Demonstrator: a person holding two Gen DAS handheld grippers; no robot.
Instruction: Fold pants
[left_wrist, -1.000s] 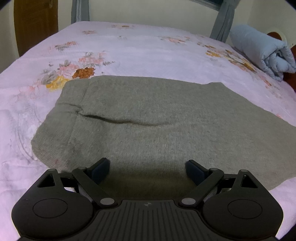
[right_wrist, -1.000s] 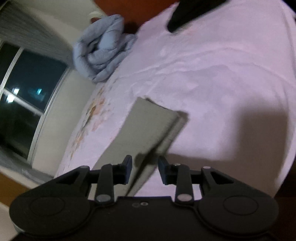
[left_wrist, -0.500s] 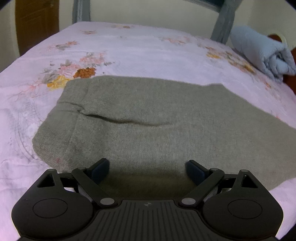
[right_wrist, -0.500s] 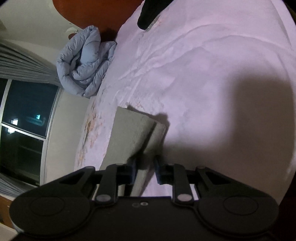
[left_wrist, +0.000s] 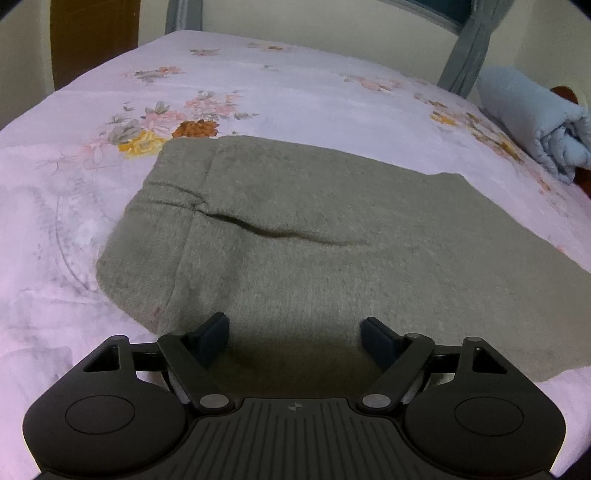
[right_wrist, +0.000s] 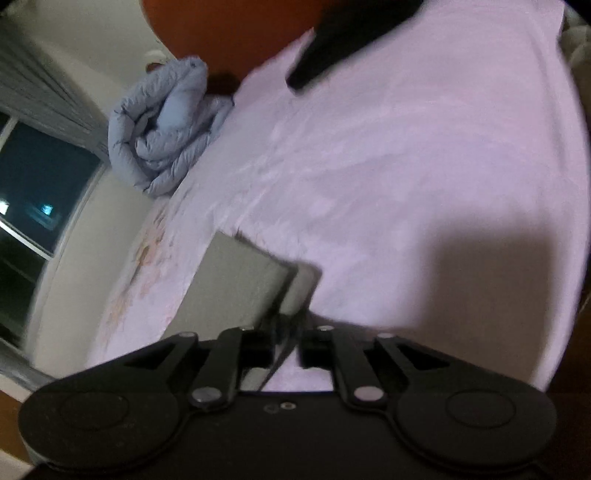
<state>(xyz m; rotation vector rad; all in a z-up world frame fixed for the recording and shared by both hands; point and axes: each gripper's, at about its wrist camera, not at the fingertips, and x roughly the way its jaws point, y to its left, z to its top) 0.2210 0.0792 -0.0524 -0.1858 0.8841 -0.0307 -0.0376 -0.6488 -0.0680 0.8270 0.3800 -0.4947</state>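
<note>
Pants (left_wrist: 332, 236): grey knit garment lying flat on the bed (left_wrist: 258, 81), its wide band end at the left of the left wrist view, one long crease across the middle; the leg ends (right_wrist: 240, 280) reach toward the rolled blue quilt (right_wrist: 166, 129).
Change, right side: the right gripper (right_wrist: 288, 347) has closed over the last second; earlier the near edge of the leg end lay between parted fingers, now the fingers pinch it and the edge stands raised off the sheet.
Change, left side: the left gripper (left_wrist: 295, 332) has just been narrowing its gap; no cloth lies between the fingers, which remain well apart above the near hem.
Meaning for the task: judged, one end is secured for carrying over; the other hand is not yet gripping, so the fold has not begun.
Pose, right hand: pointing shallowly downward along the leg, rolled to one side so the bed appears tilted; the frame is blurred.
Pose, left hand: aimed steeply down at the near edge of the pants, level across, steady.
Risk: judged, lifting one end alone may drag the flat cloth askew.
</note>
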